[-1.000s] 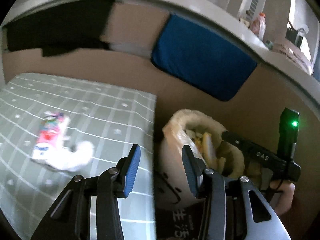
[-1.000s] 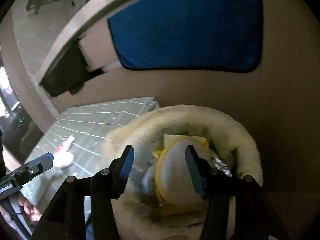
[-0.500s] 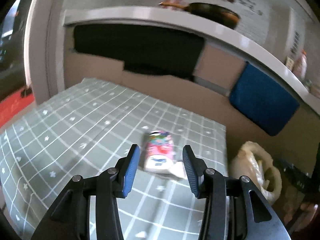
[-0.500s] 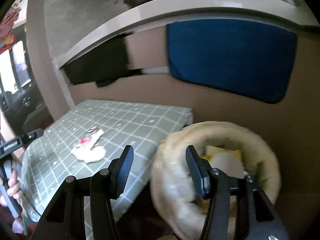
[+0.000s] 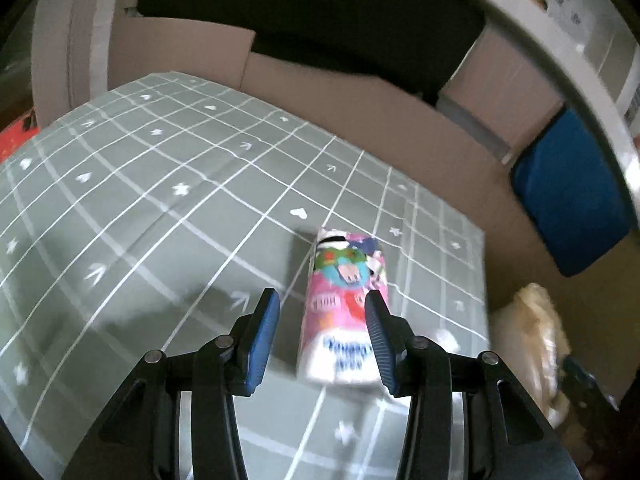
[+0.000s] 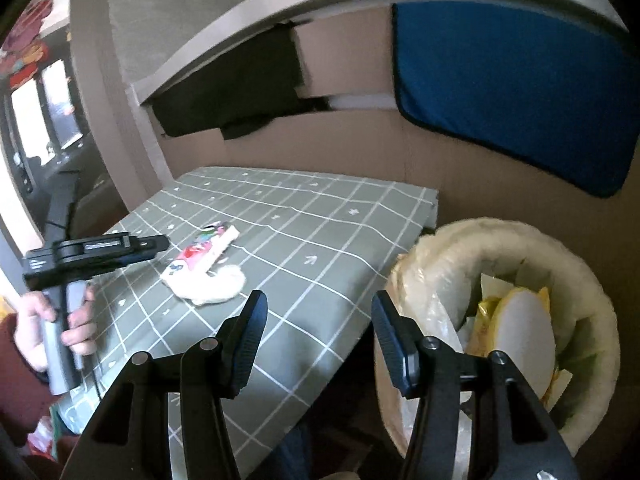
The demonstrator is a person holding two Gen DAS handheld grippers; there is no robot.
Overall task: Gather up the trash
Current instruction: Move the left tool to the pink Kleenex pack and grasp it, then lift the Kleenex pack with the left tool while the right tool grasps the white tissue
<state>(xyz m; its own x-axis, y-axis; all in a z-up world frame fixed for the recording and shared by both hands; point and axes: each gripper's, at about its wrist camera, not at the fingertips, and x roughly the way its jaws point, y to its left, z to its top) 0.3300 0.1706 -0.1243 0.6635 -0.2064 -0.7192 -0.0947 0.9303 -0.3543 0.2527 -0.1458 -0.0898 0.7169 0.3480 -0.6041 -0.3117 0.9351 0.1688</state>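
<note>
A green checked table [image 6: 304,248] stands beside a lined bin [image 6: 516,240] already holding trash, and near the table's bin-side edge lie a pink wrapper [image 5: 344,304] and white tissue [image 6: 216,284], the left gripper [image 5: 322,332] wide around the wrapper, the right gripper [image 6: 318,332] wide and empty.

wrapper [image 5: 344,312] print blurred, bin [image 5: 536,344] smeared
</note>
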